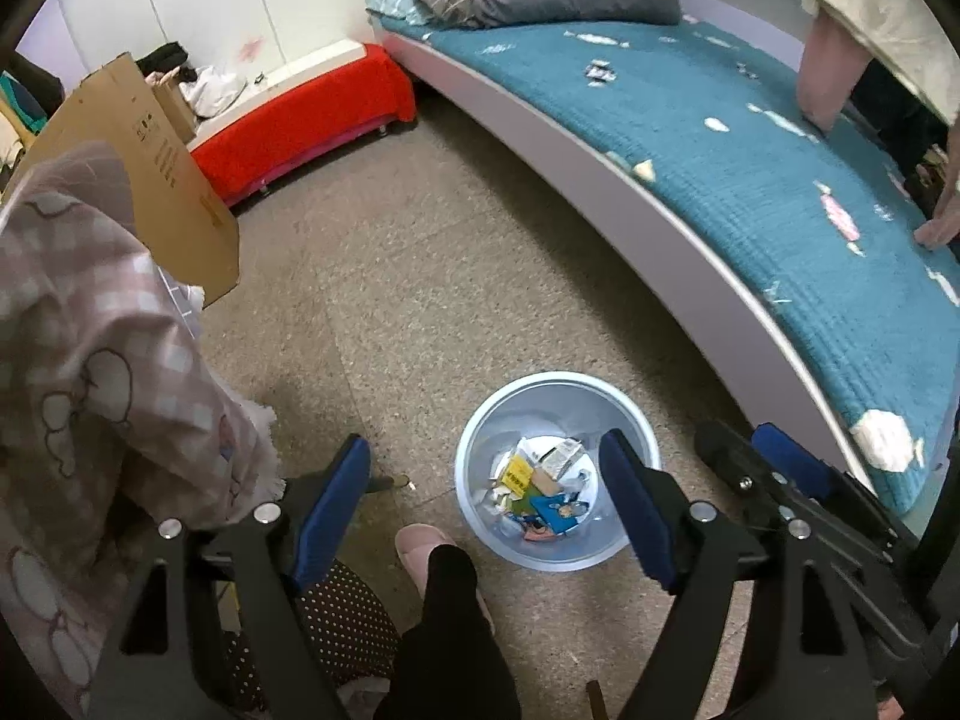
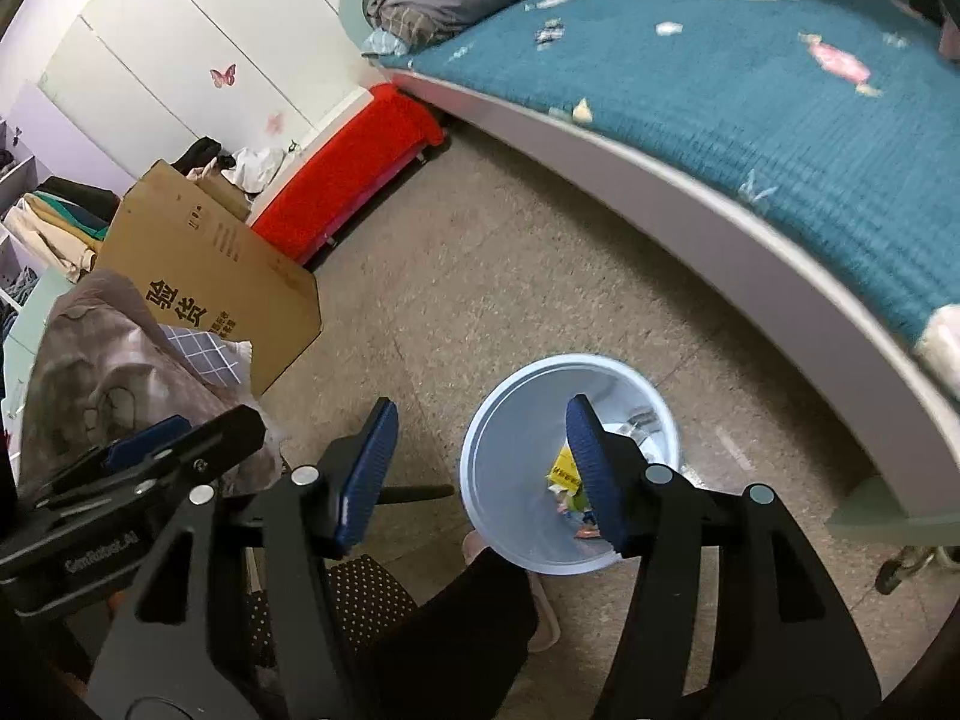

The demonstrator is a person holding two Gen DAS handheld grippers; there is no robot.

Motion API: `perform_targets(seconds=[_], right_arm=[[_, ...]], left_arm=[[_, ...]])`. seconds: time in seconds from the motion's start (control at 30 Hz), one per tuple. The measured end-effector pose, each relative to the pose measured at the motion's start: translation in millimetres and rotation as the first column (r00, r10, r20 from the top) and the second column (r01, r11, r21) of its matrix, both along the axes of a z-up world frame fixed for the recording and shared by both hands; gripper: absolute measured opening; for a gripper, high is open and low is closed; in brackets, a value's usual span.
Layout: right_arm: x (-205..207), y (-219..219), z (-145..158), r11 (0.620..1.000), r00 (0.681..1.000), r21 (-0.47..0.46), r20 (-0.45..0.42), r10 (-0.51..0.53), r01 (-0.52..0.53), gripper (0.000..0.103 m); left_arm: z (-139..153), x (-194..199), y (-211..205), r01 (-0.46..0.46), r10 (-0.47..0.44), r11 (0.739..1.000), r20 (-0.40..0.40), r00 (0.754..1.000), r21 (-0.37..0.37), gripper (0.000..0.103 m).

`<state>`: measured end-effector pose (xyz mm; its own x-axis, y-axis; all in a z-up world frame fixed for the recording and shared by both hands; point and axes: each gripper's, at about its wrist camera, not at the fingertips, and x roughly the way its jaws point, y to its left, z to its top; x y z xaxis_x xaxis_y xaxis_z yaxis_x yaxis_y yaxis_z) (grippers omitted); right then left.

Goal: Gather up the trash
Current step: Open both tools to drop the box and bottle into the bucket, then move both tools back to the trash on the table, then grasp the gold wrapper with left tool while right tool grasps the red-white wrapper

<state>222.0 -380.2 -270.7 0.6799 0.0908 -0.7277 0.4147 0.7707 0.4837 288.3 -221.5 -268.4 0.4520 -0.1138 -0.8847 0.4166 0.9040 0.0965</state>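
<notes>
Left tongs (image 1: pixel 483 495) spread wide, nothing between the blue pads, poised above the pale blue bin (image 1: pixel 480 414); right tongs (image 2: pixel 480 471) likewise open and empty, hung over the same bin (image 2: pixel 510 384) from the other side; both apparently positioned for dropping, judged from the angle down into the opening. Collected trash (image 1: pixel 540 492) lying at the bottom of the bin: a yellow packet, blue and white wrappers, mixed paper. More wrappers (image 1: pixel 600 71) scattered over the teal bed cover (image 1: pixel 750 180), so collection judged unfinished. Bin standing on speckled floor (image 1: pixel 390 276) just beside the white bed frame, within easy reach of the bed. Slippered foot (image 1: pixel 420 546) and dark trouser leg close to the bin. Cardboard box (image 2: pixel 210 276), checked fabric, red-covered low bench (image 1: pixel 300 120) and butterfly-stickered wardrobe beyond.
</notes>
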Motion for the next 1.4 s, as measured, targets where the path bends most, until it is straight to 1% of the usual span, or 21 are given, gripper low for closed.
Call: perform_targets(seconds=[0.1,0.2,0.3,0.4,0.53,0.63,0.73,0.77,0.87,0.9,0.93,1.0,1.07,1.1,1.17,1.2,1.23,1.27,1.3,1.33,1.4], right_arm=[[-17,1,25,0.999,1.0,-0.053,0.016,-0.009,0.01,0.058],[-36,3,57,0.995,0.998,-0.097,0.061,-0.011,0.017,0.059],[-50,13,94,0.991,0.992,-0.13,0.124,0.004,0.012,0.061],[-54,30,127,0.987,0.984,-0.161,0.171,0.05,-0.022,0.061],[-48,64,161,0.979,0.967,-0.186,0.219,0.126,-0.085,0.061],[-32,104,187,0.966,0.944,-0.202,0.252,0.212,-0.163,0.061],[-10,146,205,0.944,0.922,-0.233,0.256,0.29,-0.232,0.061],[-5,158,208,0.938,0.916,-0.239,0.255,0.309,-0.25,0.061],[23,206,219,0.902,0.885,-0.27,0.235,0.401,-0.337,0.061],[35,221,221,0.888,0.872,-0.271,0.227,0.434,-0.372,0.061],[42,231,221,0.88,0.866,-0.272,0.218,0.45,-0.389,0.061],[66,254,218,0.859,0.849,-0.263,0.191,0.492,-0.439,0.061],[84,273,216,0.846,0.84,-0.249,0.167,0.516,-0.471,0.061],[92,279,213,0.84,0.834,-0.241,0.159,0.528,-0.486,0.061],[109,294,210,0.83,0.828,-0.24,0.138,0.543,-0.504,0.061],[111,297,208,0.826,0.825,-0.233,0.133,0.549,-0.513,0.061],[116,300,207,0.824,0.823,-0.226,0.126,0.554,-0.52,0.061],[122,303,205,0.821,0.822,-0.224,0.118,0.558,-0.525,0.061],[125,306,203,0.818,0.82,-0.223,0.113,0.562,-0.53,0.061],[131,310,201,0.814,0.817,-0.217,0.105,0.568,-0.538,0.061],[136,314,200,0.81,0.813,-0.214,0.101,0.574,-0.545,0.061]], left_arm=[[22,-14,-3,0.029,-0.028,0.999,0.032,0.999,-0.036,0.077],[49,-28,-2,0.064,-0.058,0.995,0.07,0.996,-0.079,0.077],[90,-45,9,0.087,-0.069,0.989,0.147,0.987,-0.116,0.077],[122,-57,27,0.102,-0.074,0.987,0.207,0.976,-0.128,0.078],[165,-68,71,0.093,-0.053,0.988,0.291,0.955,-0.125,0.08],[188,-68,112,0.074,-0.029,0.989,0.318,0.948,-0.129,0.08],[204,-62,154,0.034,0.012,0.991,0.328,0.945,-0.133,0.08],[207,-60,170,0.02,0.026,0.99,0.324,0.946,-0.138,0.08],[215,-42,219,-0.025,0.064,0.991,0.29,0.955,-0.134,0.08],[216,-36,234,-0.042,0.074,0.992,0.288,0.955,-0.116,0.08],[217,-25,252,-0.076,0.096,0.994,0.295,0.951,-0.079,0.08],[217,-8,277,-0.117,0.121,0.993,0.28,0.952,-0.03,0.08],[215,11,296,-0.132,0.133,0.991,0.227,0.965,-0.016,0.08],[212,24,309,-0.146,0.148,0.989,0.187,0.971,-0.026,0.08],[208,40,324,-0.166,0.167,0.986,0.14,0.976,-0.024,0.079],[205,47,331,-0.178,0.179,0.984,0.13,0.975,-0.017,0.074],[200,58,338,-0.187,0.187,0.982,0.098,0.977,-0.007,0.069],[197,66,344,-0.195,0.195,0.981,0.068,0.978,-0.011,0.059],[192,74,348,-0.208,0.209,0.978,0.034,0.977,-0.018,0.055],[188,82,354,-0.22,0.22,0.975,0.001,0.976,-0.03,0.054],[182,90,358,-0.22,0.22,0.975,-0.016,0.975,-0.031,0.054]])
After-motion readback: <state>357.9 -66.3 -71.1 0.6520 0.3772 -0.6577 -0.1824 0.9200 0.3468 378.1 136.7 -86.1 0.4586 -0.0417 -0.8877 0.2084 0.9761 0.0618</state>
